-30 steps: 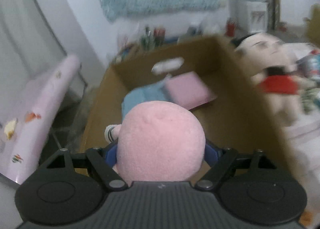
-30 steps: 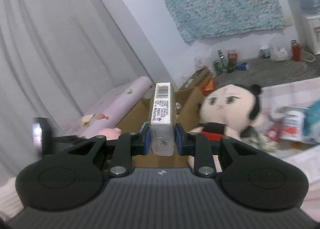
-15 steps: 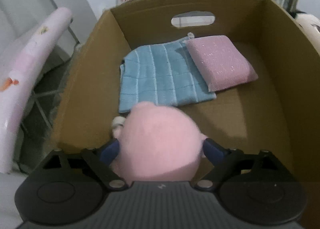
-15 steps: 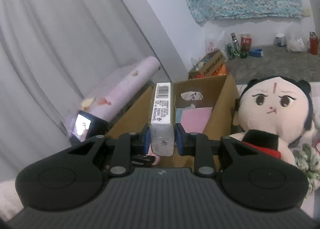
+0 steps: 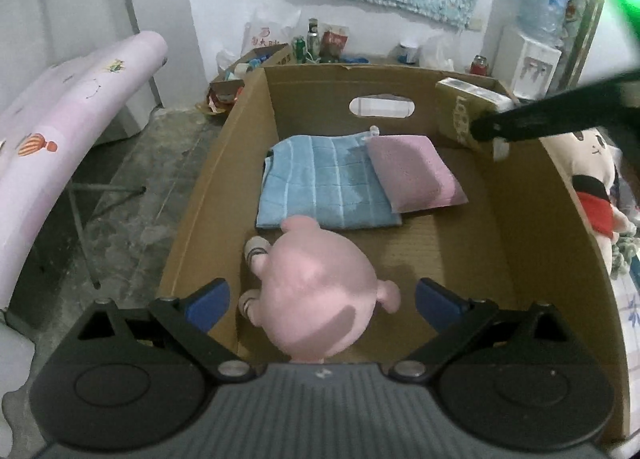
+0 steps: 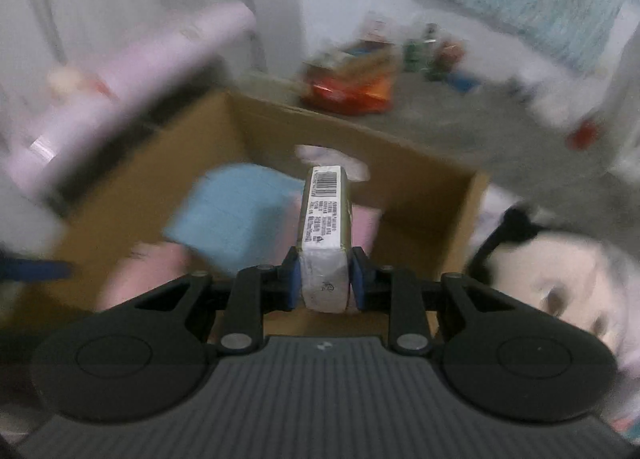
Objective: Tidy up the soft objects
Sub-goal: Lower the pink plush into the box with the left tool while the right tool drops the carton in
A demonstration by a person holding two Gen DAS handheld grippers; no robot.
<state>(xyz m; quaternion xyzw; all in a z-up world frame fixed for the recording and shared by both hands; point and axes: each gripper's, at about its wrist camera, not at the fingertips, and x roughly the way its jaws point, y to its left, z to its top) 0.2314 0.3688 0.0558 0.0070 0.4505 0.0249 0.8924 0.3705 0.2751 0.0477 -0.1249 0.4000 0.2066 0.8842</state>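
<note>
A pink plush toy [image 5: 320, 299] lies in the near end of the cardboard box [image 5: 516, 195], between the blue pads of my left gripper [image 5: 322, 297]. Its jaws are opening and the pads stand clear of the toy. A folded blue towel [image 5: 320, 187] and a pink sponge pad [image 5: 412, 175] lie farther back in the box. My right gripper [image 6: 324, 279] is shut on a wrapped pack with a barcode [image 6: 326, 215], held over the box's right rim [image 6: 420, 179]. In the left wrist view the pack [image 5: 460, 107] hangs at the far right corner.
A black-haired doll in red [image 5: 592, 179] lies just outside the box's right wall. A pink padded roll [image 5: 60, 131] stands on the left over bare floor. Bottles, bags and a small carton [image 5: 280, 55] line the far wall beside a water dispenser [image 5: 528, 63].
My left gripper moved over the box, opened, and the pink toy dropped from its pads onto the box floor. The right gripper swept with its pack to the box's right rim.
</note>
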